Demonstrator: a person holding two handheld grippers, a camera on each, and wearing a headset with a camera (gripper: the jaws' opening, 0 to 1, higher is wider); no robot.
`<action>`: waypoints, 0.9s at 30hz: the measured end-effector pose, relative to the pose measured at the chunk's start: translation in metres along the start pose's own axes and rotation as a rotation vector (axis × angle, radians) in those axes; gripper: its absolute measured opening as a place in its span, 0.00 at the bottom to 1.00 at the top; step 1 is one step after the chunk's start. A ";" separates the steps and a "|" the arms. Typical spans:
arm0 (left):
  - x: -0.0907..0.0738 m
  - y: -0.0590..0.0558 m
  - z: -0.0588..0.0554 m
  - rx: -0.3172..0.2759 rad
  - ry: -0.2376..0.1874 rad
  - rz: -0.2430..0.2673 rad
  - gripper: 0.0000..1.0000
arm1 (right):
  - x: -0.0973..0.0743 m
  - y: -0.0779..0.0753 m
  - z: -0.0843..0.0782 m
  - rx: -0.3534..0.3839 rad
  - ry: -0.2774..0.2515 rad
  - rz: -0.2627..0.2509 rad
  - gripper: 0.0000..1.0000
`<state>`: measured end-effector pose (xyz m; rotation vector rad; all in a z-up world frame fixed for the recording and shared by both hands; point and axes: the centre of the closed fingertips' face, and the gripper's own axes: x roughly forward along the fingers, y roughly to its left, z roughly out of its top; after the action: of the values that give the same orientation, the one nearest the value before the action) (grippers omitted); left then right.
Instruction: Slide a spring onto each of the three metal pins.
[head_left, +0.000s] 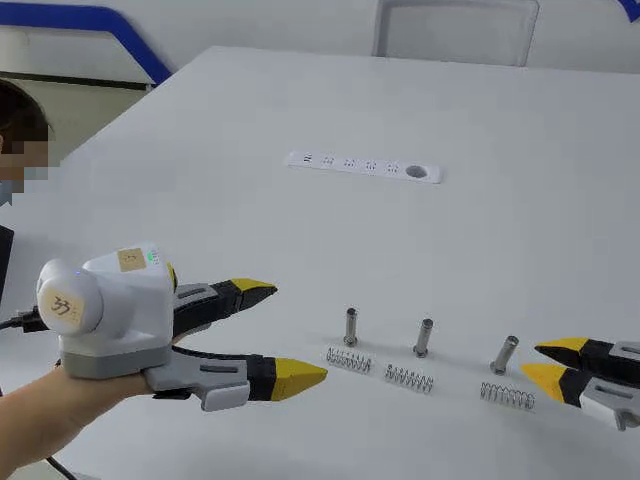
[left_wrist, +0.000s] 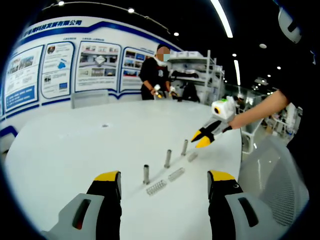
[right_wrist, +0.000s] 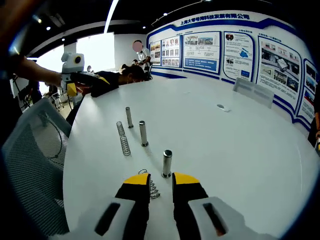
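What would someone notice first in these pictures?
Probably the big left hand-held gripper at the near left of the white table, its yellow-tipped jaws wide open. Next comes the row of three metal pins standing upright, each with a spring lying beside it. The right hand-held gripper points at the row's right end, jaws slightly apart.

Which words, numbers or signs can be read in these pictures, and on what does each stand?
"37" (handwritten, unsure): sticker on the left gripper.
Chinese headline on the wall banner: too small to read.
Posters: blurred.
Power strip marks: too small.
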<state>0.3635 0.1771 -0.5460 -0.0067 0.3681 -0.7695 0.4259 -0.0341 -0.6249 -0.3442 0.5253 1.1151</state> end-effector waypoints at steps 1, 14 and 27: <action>0.001 0.000 -0.001 -0.001 0.002 -0.001 0.72 | 0.001 0.003 -0.003 -0.016 0.010 0.011 0.18; 0.006 0.004 -0.004 -0.014 0.007 -0.003 0.72 | 0.018 0.004 -0.020 -0.034 0.049 0.077 0.21; -0.003 0.008 -0.014 -0.034 0.033 0.028 0.71 | 0.024 0.009 -0.025 -0.027 0.023 0.138 0.19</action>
<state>0.3625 0.1862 -0.5595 -0.0205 0.4117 -0.7362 0.4205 -0.0246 -0.6589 -0.3480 0.5613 1.2540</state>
